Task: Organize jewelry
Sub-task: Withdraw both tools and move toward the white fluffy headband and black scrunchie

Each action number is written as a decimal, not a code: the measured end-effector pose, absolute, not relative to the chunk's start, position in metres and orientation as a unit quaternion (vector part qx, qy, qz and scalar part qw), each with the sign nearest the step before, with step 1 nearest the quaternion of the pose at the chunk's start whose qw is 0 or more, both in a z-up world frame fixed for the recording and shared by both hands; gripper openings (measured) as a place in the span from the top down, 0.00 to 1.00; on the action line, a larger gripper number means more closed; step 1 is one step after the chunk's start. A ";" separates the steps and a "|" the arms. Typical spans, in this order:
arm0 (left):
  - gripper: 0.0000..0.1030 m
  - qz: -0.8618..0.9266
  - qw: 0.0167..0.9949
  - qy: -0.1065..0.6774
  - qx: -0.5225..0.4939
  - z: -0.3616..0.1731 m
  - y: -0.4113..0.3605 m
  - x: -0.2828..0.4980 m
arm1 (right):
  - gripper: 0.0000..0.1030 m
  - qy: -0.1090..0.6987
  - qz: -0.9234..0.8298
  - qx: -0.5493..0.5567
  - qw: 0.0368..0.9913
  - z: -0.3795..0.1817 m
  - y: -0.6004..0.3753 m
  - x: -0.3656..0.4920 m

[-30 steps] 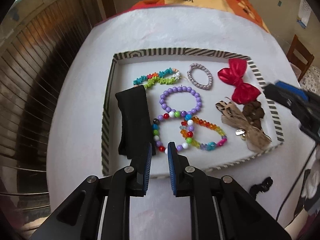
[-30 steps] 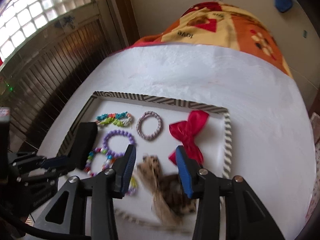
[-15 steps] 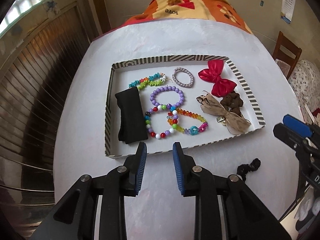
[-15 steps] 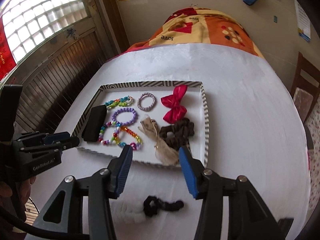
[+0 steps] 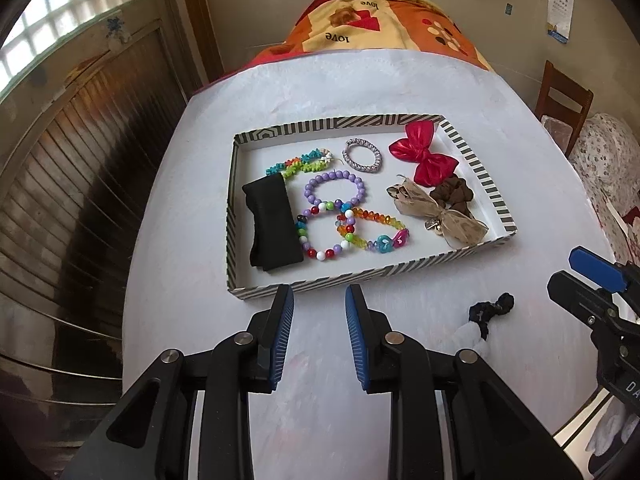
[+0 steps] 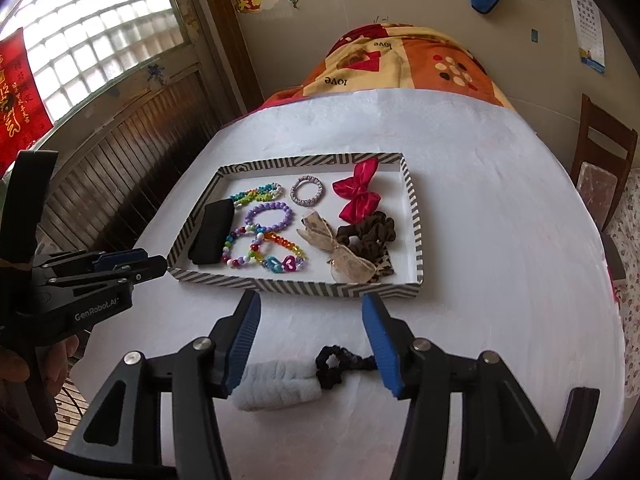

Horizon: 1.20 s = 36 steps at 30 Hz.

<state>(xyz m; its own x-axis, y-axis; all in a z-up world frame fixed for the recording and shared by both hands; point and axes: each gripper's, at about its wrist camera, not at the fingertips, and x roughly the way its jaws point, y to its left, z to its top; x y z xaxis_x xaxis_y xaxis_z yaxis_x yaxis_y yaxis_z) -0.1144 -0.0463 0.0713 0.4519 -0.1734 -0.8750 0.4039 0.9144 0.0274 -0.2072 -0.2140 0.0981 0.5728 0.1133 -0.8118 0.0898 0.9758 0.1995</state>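
A striped-rim tray [image 5: 360,276] [image 6: 416,216] on the white table holds bead bracelets [image 5: 334,196] [image 6: 268,216], a red bow [image 5: 424,156] [image 6: 358,192], a brown scrunchie [image 5: 452,194] [image 6: 368,236], a tan ribbon bow [image 6: 348,256] and a black band [image 5: 272,224] [image 6: 212,232]. A black scrunchie [image 6: 340,362] [image 5: 492,308] and a white fuzzy band [image 6: 280,384] lie on the table before the tray. My left gripper [image 5: 319,312] is open and empty at the tray's near edge. My right gripper [image 6: 310,328] is open and empty above the black scrunchie.
An orange patterned blanket [image 6: 400,64] lies at the table's far end. A wooden chair [image 6: 600,160] stands to the right. A slatted wooden wall and glass-block window [image 6: 100,40] are on the left.
Both grippers have pulled back from the tray toward me and opened wider. The black scrunchie and white band have come into view under the right gripper.
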 end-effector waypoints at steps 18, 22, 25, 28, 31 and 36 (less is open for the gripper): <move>0.94 -0.151 0.860 0.470 0.128 0.080 -0.034 -0.133 | 0.42 0.462 0.009 0.101 0.881 0.105 -0.200 -0.225; 0.94 -0.149 0.862 0.467 0.131 0.080 -0.034 -0.137 | 0.41 0.463 0.008 0.098 0.881 0.107 -0.199 -0.226; 0.94 -0.149 0.862 0.466 0.132 0.080 -0.034 -0.137 | 0.41 0.464 0.008 0.097 0.881 0.107 -0.199 -0.227; 0.94 -0.148 0.862 0.466 0.134 0.080 -0.034 -0.138 | 0.41 0.464 0.007 0.097 0.881 0.107 -0.199 -0.228; 0.94 -0.147 0.863 0.465 0.133 0.081 -0.034 -0.139 | 0.40 0.463 0.007 0.097 0.881 0.108 -0.201 -0.230; 0.94 -0.148 0.862 0.465 0.134 0.081 -0.035 -0.140 | 0.39 0.462 0.004 0.098 0.881 0.108 -0.206 -0.233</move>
<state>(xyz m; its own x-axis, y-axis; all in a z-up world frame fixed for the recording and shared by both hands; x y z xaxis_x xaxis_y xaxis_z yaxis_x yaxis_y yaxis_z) -0.1402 -0.0351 0.0808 0.5237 -0.1299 -0.8420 0.3796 0.9203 0.0941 -0.2331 -0.2060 0.1078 0.5725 0.0980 -0.8140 0.0829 0.9808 0.1764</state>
